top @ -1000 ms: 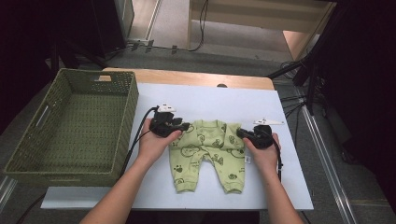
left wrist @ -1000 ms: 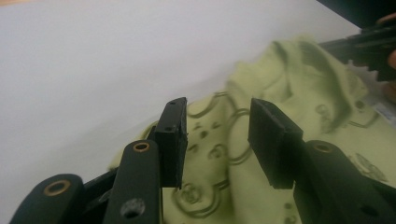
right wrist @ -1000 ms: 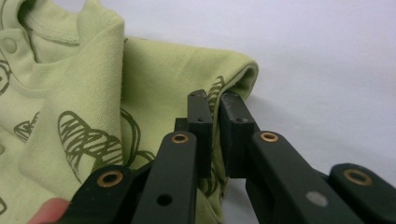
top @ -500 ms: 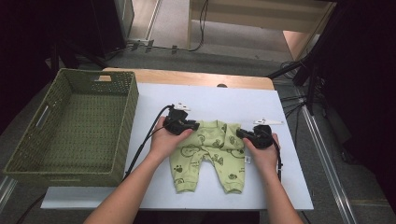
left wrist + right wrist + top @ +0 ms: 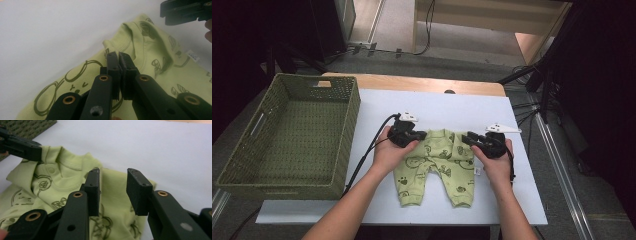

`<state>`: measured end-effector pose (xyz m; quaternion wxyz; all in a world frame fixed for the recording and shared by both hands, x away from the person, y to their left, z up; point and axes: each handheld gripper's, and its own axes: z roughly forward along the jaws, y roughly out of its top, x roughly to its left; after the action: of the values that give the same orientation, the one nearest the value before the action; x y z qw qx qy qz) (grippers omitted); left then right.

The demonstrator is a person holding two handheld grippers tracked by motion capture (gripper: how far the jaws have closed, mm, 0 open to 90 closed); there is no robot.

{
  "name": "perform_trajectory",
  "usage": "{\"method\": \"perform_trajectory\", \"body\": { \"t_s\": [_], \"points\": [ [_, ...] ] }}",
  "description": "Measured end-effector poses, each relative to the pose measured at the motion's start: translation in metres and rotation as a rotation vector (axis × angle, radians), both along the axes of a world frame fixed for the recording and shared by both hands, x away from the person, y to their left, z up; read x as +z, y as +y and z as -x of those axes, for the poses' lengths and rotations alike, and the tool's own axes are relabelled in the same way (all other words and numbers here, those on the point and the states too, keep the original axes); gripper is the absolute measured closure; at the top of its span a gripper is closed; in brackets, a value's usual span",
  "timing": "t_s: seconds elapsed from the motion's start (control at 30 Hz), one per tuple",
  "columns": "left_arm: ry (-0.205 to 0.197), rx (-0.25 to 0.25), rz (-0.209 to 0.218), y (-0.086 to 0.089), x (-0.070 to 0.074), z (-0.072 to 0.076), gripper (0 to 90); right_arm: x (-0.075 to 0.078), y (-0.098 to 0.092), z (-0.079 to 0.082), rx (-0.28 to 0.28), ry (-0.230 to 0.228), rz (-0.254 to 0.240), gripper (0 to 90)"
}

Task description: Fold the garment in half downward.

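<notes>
Since a second ago my left tongs [image 5: 119, 58] have slid inward and clamped the green baby pants [image 5: 439, 162] at the waistband, mid-tabletop [image 5: 432, 107]; my right tongs [image 5: 112, 187] have just been opening, off the cloth, slightly lifted. Fabric between the left pads is hidden.

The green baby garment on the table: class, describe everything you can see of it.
The green baby garment is light green soft knit printed with dark line drawings, with two short legs pointing toward the person and a small white label at one side. It lies flat on the white table cover, right of the woven basket. The left hand-held gripper is shut at its top edge; the right hand-held gripper has just been opening above it.
</notes>
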<state>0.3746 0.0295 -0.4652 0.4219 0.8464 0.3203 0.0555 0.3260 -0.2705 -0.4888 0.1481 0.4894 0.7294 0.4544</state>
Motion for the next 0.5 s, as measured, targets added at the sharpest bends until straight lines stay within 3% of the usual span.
{"method": "perform_trajectory", "body": {
  "t_s": [0.07,0.17,0.27,0.4,0.5],
  "points": [
    [0.003,-0.002,0.012,0.001,0.000,0.002,87.4,0.003,0.009,-0.003,0.019,0.015,0.018,62.3],
    [0.001,-0.008,0.018,0.002,0.000,0.004,87.4,0.004,0.014,-0.008,0.025,0.045,-0.022,62.3],
    [-0.003,-0.008,0.020,0.002,0.000,0.007,87.4,0.002,0.018,-0.014,0.042,0.074,-0.029,64.0],
    [-0.010,-0.019,0.020,0.004,0.001,0.010,87.4,-0.004,0.020,-0.016,0.075,0.116,-0.023,80.4],
    [-0.014,-0.020,0.024,0.006,0.002,0.014,87.4,-0.001,0.019,-0.012,0.086,0.102,-0.038,86.4]
  ]
}}
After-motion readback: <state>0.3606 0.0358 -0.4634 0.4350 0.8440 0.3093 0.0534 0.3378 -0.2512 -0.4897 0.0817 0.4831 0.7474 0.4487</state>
